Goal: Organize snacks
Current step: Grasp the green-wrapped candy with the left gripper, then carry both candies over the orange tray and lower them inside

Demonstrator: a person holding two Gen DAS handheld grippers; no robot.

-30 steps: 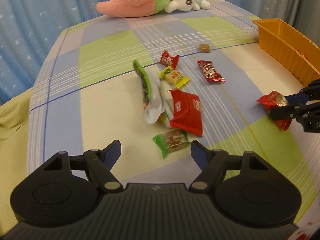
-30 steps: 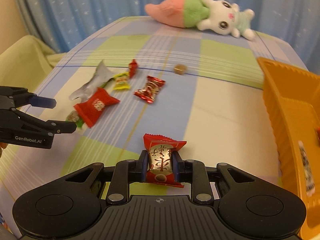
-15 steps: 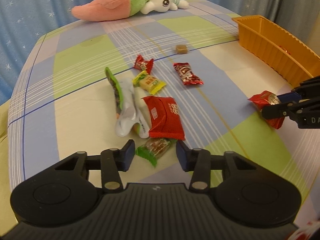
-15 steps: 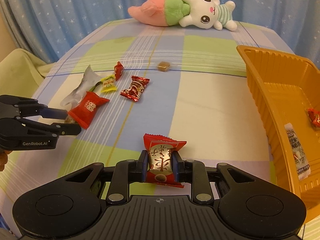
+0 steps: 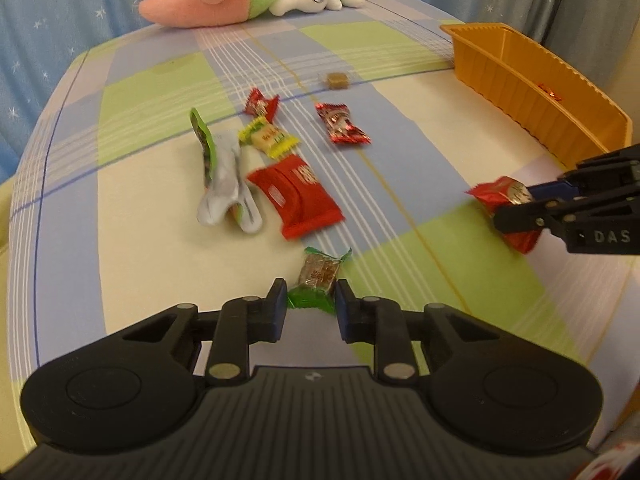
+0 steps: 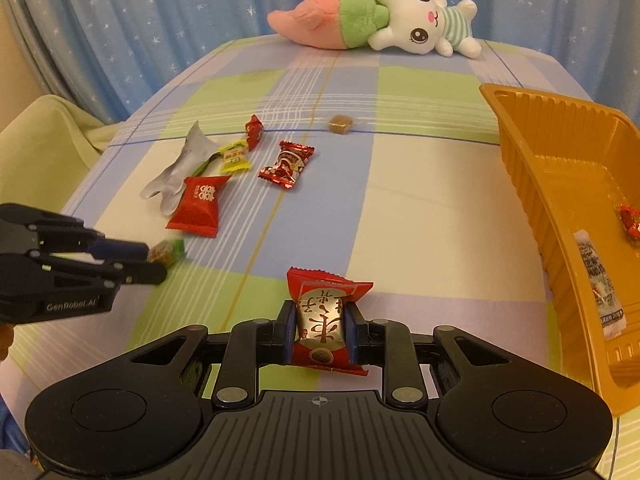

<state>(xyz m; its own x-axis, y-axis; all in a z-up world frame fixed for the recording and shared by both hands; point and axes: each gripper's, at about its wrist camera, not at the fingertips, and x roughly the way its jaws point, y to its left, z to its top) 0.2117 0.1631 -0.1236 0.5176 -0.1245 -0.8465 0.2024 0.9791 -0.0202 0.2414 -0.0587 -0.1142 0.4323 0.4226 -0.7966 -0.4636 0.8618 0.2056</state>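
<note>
Snacks lie scattered on the checked tablecloth (image 6: 420,184) of the table. We find the left tool (image 5: 311,304) with its jaws closing on a green-wrapped candy (image 5: 318,276); the candy sits between the pads, which appear to touch its sides. We find the right tool (image 6: 321,326) clenched on a red and gold candy (image 6: 320,316), held above the cloth just left of the orange tray (image 6: 520,152).

Inside the tray we note a small red candy (image 6: 631,221) and a white sachet (image 6: 600,288) lying on its floor.

Remaining on the cloth, beyond the left tool: a large red packet (image 5: 296,196), a silver and green wrapper (image 5: 224,184) touching its left side, a yellow candy (image 5: 269,142), a small red sweet (image 5: 261,104), a red twist-wrapped candy (image 5: 340,125) and a brown cube (image 5: 335,80) farther back.

A plush rabbit (image 6: 380,24) lies at the far edge of the table, before a blue star-patterned curtain (image 6: 140,28).
</note>
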